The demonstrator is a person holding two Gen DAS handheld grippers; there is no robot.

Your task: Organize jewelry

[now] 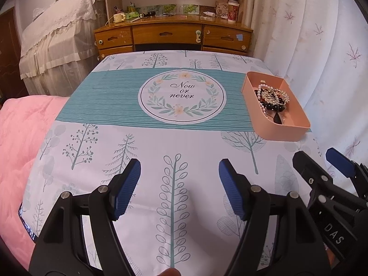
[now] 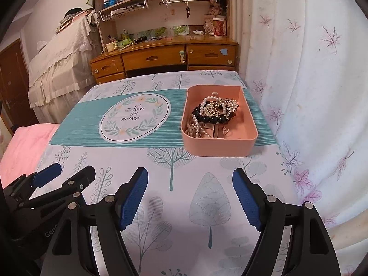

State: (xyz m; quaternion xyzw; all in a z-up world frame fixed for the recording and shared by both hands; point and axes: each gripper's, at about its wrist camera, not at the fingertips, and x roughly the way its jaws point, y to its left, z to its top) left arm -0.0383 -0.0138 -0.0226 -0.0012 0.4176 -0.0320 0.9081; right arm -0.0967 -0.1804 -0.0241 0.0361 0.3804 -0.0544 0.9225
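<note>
Both my left gripper [image 1: 179, 188] and right gripper [image 2: 189, 199] released, empty; tangled necklaces [image 2: 207, 115] in tray [image 2: 218, 148] at table's right edge may snag together.

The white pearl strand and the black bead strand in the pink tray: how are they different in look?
The white pearl strand has small, pale beads; the black bead strand has much larger, dark, glossy ones. The pearl strand loops toward the far part of the pink plastic tray, while the black strand curves across its middle. Both lie tangled together inside the tray, under a gold hair comb.
</note>
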